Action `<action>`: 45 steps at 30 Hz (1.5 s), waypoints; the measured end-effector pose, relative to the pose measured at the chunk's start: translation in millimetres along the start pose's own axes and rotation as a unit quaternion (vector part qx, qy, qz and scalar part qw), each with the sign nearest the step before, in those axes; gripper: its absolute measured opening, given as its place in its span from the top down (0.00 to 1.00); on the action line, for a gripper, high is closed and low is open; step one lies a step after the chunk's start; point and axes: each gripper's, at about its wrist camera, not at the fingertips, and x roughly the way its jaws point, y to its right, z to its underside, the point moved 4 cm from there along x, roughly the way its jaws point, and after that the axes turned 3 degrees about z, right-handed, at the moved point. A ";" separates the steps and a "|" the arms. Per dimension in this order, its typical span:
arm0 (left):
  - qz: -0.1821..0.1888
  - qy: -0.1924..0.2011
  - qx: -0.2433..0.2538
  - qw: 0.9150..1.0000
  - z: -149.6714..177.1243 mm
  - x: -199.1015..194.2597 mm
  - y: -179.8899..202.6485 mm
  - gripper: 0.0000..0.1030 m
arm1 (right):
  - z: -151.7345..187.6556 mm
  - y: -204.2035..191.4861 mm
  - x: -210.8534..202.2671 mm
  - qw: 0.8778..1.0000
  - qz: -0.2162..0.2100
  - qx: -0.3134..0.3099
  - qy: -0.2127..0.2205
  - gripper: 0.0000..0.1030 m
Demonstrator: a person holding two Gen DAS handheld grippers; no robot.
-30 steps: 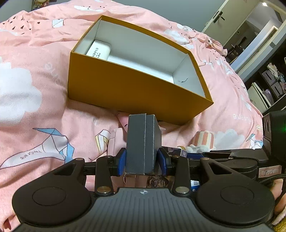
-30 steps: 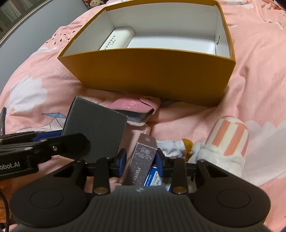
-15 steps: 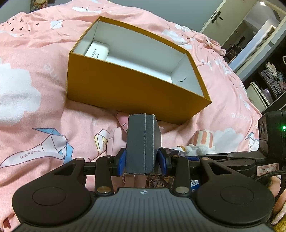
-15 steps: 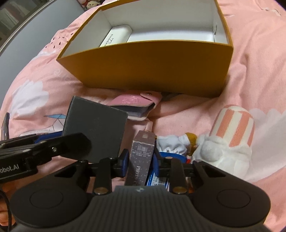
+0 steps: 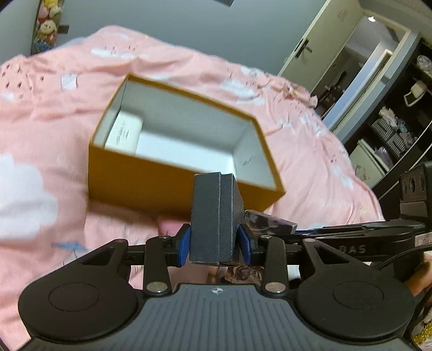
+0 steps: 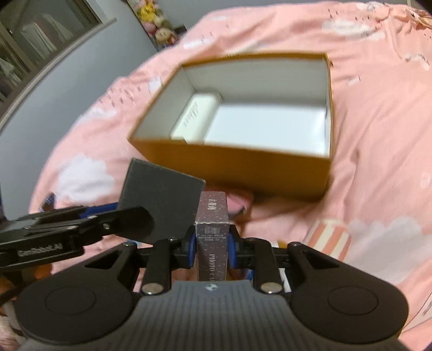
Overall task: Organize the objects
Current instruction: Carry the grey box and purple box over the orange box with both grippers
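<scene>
With the left tool (image 5: 214, 241) clamped on a grey box (image 5: 214, 216) and the right tool (image 6: 212, 247), jaws just closing, pinching a card pack (image 6: 213, 216) before the orange box (image 6: 243, 156), either could slip or clip its near wall.

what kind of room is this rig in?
Most likely a bedroom in a home. The work surface is a bed with a pink cloud-print duvet, plush toys sit by the wall, and a door opens onto storage shelves.
</scene>
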 end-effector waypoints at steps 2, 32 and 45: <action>-0.001 0.014 0.005 1.000 -11.3 -3.3 3.4 0.59 | -11.3 -1.7 -11.2 1.000 -0.007 -0.002 0.019 0.76; -0.045 -0.068 -0.026 0.996 -72.0 125.9 -32.5 0.59 | -114.7 37.4 61.4 0.994 0.085 0.001 0.068 0.76; -0.059 -0.132 -0.022 0.989 -66.1 158.6 -42.1 0.59 | -114.9 45.7 86.5 0.995 0.092 -0.005 0.034 0.76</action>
